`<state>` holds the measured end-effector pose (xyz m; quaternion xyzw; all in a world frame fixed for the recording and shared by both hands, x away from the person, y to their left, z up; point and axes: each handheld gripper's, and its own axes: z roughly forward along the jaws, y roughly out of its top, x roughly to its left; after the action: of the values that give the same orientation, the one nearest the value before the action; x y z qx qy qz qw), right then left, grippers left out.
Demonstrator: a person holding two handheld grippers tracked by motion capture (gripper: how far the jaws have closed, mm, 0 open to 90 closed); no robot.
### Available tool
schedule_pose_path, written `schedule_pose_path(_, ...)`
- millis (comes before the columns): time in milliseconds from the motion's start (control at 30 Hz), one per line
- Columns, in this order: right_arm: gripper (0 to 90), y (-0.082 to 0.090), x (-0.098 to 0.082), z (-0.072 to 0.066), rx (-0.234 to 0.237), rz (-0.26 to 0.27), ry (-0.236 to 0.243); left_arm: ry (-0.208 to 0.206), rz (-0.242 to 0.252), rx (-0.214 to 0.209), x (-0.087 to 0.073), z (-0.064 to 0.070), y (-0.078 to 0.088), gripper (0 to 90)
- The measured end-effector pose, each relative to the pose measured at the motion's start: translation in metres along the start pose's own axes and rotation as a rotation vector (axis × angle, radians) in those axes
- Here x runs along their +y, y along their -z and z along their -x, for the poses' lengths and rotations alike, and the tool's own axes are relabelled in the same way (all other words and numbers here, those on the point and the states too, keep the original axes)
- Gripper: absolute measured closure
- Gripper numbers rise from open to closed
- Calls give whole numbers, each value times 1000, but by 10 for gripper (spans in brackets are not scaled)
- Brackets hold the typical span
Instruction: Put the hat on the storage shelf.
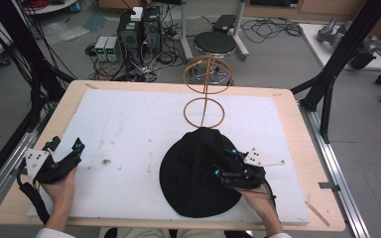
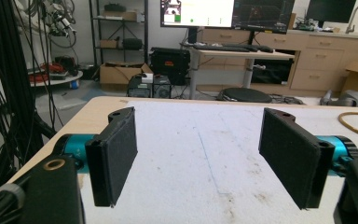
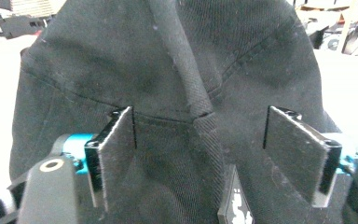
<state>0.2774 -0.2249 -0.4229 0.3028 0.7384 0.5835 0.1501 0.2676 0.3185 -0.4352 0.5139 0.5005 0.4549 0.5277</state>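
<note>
Hat [image 1: 193, 173] lies flat, long axis toward wire stand [image 1: 206, 94].

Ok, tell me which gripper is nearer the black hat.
Right. The right gripper is over the black hat, jaws astride its fabric; the left gripper sits far off at the table's left edge.

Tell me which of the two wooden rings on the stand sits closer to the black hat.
The lower ring, just beyond the black hat near the table surface; the upper ring sits higher on the stand's post.
</note>
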Motion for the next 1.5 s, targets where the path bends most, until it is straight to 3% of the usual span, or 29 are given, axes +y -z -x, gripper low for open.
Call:
schedule_pose_path(200, 408, -2, -2, 1, -2, -57, 1, 3, -4, -3, 0, 0, -1, 283)
schedule_pose_path(433, 656, 1, 1, 0, -14, -34, 36, 0, -7, -9, 0, 1, -1, 284)
schedule_pose_path(500, 687, 1, 1, -2, -21, -32, 44, 2, -10, -9, -1, 1, -1, 285)
schedule_pose_path(533, 768, 1, 3, -4, -33, -25, 60, 2, -9, -8, -1, 1, -1, 285)
schedule_pose_path(667, 857, -1, 4, -6, -42, -32, 80, 1, -9, -8, 0, 1, -1, 285)
schedule_pose_path(833, 870, 1, 4, -3, -16, -30, 60, 4, -8, -8, -1, 1, -1, 285)
schedule_pose_path(1500, 875, 6, 4, 0, -18, 33, 16, 5, -7, -11, 0, 1, -1, 285)
